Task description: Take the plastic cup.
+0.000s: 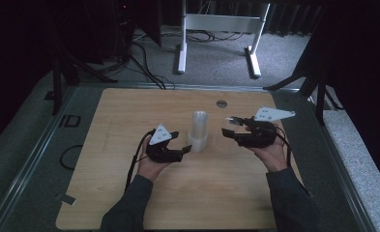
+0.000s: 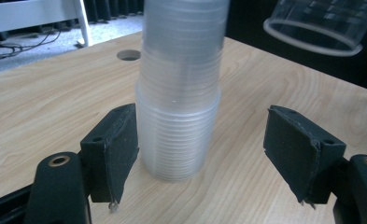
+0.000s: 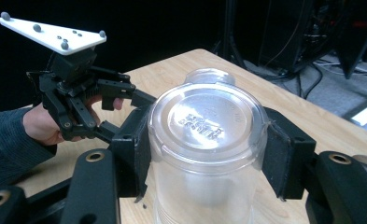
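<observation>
Pale wood-grain worktop [image 1: 129, 193] carries the left hand-held gripper [image 1: 183, 151], jaws apart around the base of a ribbed clear plastic cup stack [image 1: 197, 132] standing at its middle, while the right hand-held gripper [image 1: 227, 126], held level just beside, clamps one clear cup [image 3: 207, 135] with unreadable embossed lettering.

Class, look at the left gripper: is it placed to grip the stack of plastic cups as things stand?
Probably yes. The left gripper has its fingers open either side of the stack of plastic cups, with nothing between them.
</observation>
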{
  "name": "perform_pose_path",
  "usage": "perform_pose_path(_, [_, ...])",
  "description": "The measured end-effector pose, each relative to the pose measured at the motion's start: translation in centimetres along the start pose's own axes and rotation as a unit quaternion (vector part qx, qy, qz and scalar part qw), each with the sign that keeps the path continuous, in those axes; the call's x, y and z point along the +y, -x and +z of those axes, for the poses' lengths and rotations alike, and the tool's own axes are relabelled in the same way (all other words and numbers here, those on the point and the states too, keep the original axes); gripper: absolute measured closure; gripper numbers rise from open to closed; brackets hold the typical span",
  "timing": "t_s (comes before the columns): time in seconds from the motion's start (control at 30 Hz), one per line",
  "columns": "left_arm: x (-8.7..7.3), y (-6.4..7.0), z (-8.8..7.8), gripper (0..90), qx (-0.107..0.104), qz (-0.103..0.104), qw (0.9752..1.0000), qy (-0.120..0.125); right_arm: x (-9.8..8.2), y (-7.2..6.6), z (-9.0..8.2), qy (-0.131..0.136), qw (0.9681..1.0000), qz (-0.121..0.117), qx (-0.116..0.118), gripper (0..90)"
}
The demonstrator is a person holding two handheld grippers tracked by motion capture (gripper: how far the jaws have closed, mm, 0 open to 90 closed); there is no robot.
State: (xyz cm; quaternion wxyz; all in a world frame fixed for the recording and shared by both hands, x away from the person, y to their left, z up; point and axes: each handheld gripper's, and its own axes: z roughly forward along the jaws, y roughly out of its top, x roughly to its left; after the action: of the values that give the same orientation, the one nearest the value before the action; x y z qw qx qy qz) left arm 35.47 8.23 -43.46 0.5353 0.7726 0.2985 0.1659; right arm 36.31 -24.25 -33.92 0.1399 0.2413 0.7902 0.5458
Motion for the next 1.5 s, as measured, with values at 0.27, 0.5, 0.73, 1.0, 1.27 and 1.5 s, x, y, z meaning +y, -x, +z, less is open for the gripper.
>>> perform_pose_path(0.27, [0.6,0.8,-0.5,27.1,-0.014,0.015,0.9998,0.006,-0.6,-0.2,0.3,0.005,0.9998,0.014,0.016,41.1])
perform_pose_path(0.5, [1.6,2.0,-1.2,27.6,-0.023,0.029,0.9989,0.027,-0.9,-0.6,0.8,0.012,0.9992,0.024,0.028,41.1])
perform_pose_path(0.73, [2.6,3.2,-1.5,30.1,-0.037,0.043,0.9975,0.043,-1.0,-0.8,1.3,0.021,0.9983,0.036,0.04,41.1])
perform_pose_path(1.0, [3.4,4.6,-1.0,27.1,-0.047,0.053,0.9965,0.043,-1.3,-1.0,1.8,0.029,0.9974,0.045,0.048,41.1])
perform_pose_path(1.27, [3.6,5.1,-0.3,24.9,-0.052,0.051,0.9966,0.039,-1.3,-1.2,2.2,0.041,0.9956,0.058,0.061,41.1])
perform_pose_path(1.5, [3.7,5.3,0.1,21.8,-0.046,0.048,0.997,0.04,-1.5,-1.4,2.5,0.051,0.9939,0.07,0.069,41.1])
